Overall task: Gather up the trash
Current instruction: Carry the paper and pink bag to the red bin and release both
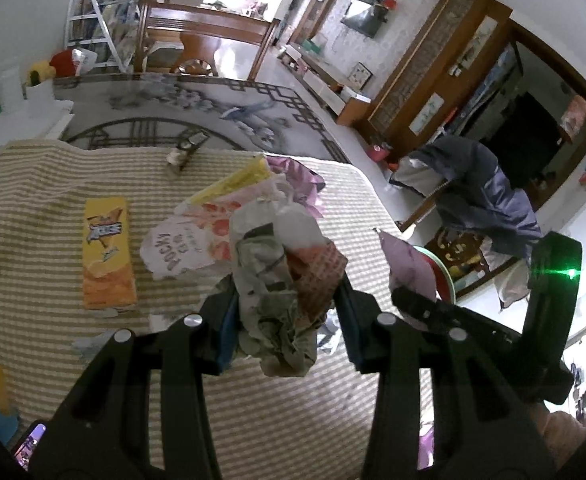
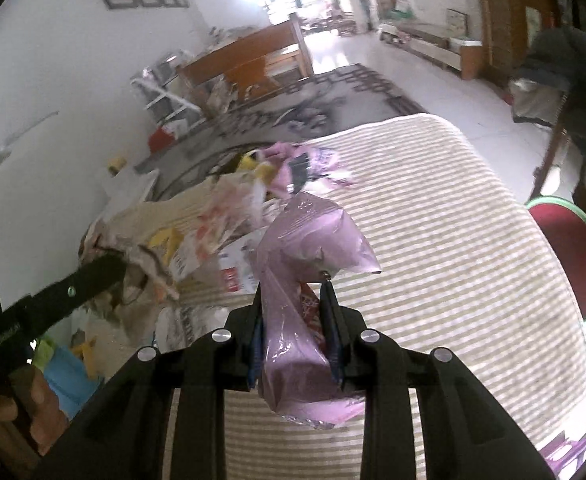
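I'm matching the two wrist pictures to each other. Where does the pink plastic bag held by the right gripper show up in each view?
Left wrist view: the pink plastic bag sits right of centre, above the right gripper, which comes in from the right edge.
Right wrist view: the bag is at centre, clamped in the right gripper.
Shared landmark: the striped cloth under the trash.

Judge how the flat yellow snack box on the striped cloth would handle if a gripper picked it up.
The yellow snack box lies flat and looks like thin cardboard, so probably light and fairly stiff. It seems empty, so the sides may crush under a squeeze. Lying flat on the striped cloth, it should not roll.
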### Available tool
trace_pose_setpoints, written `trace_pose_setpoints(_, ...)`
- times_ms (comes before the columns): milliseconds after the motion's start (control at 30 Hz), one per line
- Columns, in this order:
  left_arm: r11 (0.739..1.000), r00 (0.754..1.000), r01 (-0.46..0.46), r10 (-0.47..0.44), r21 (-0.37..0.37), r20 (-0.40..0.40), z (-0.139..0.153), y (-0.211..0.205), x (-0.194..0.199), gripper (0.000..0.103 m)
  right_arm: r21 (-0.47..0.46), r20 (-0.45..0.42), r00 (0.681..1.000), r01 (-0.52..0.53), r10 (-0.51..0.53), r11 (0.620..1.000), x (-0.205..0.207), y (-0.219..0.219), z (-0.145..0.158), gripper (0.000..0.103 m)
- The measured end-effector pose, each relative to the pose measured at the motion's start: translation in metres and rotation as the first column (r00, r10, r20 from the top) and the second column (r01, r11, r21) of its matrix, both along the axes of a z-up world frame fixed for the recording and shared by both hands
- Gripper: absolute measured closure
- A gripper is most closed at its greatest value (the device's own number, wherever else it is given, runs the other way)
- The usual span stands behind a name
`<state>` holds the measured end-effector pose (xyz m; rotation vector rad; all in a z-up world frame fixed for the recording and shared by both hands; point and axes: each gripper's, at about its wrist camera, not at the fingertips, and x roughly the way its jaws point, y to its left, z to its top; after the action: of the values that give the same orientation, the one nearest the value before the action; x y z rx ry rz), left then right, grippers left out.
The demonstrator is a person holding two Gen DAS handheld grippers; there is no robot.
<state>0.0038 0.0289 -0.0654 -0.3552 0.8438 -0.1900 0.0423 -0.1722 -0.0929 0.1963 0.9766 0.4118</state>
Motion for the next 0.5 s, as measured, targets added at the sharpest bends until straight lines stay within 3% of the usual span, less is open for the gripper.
trace_pose_setpoints(500, 1.0, 0.999, 0.026, -0.026, -0.002, -0.021, -0.001, -0.022, 0.006, 0.062, -0.01, 0.01, 0.999, 0.049, -0.049, 0.999, 0.007, -0.033, 0.003, 0.077)
